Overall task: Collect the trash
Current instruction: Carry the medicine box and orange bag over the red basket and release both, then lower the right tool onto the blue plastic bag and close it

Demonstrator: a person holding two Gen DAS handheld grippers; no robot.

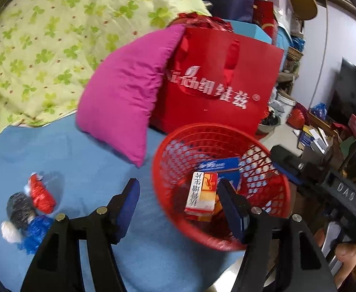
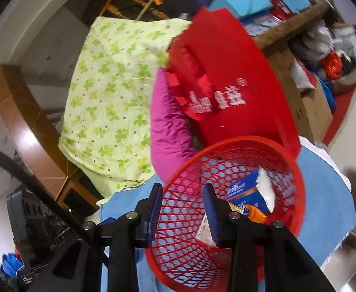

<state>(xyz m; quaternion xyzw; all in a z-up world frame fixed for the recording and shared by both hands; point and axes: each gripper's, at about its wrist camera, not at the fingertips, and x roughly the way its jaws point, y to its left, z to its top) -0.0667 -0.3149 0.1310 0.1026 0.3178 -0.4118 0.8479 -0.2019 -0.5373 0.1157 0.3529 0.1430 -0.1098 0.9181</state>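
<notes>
A red mesh basket (image 1: 178,168) stands on a blue cloth (image 1: 80,160). It holds an orange-white carton (image 1: 202,194) and a blue box (image 1: 217,165). My left gripper (image 1: 180,206) is open and empty, its right finger over the basket's rim. Crumpled wrappers lie left of it: red (image 1: 40,194), dark (image 1: 20,209), blue (image 1: 35,231) and white (image 1: 9,230). My right gripper (image 2: 184,209) is open; its jaws straddle the basket's near rim (image 2: 178,172). The blue box (image 2: 248,189) and a carton (image 2: 203,233) show inside the basket. The right gripper's body (image 1: 324,185) shows right of the basket.
A pink pillow (image 1: 127,90) and a red paper bag (image 1: 217,82) stand behind the basket. A green clover quilt (image 1: 44,41) lies at the back left. Boxes and bags clutter the floor at right (image 1: 311,131). A wooden frame (image 2: 20,119) is at left.
</notes>
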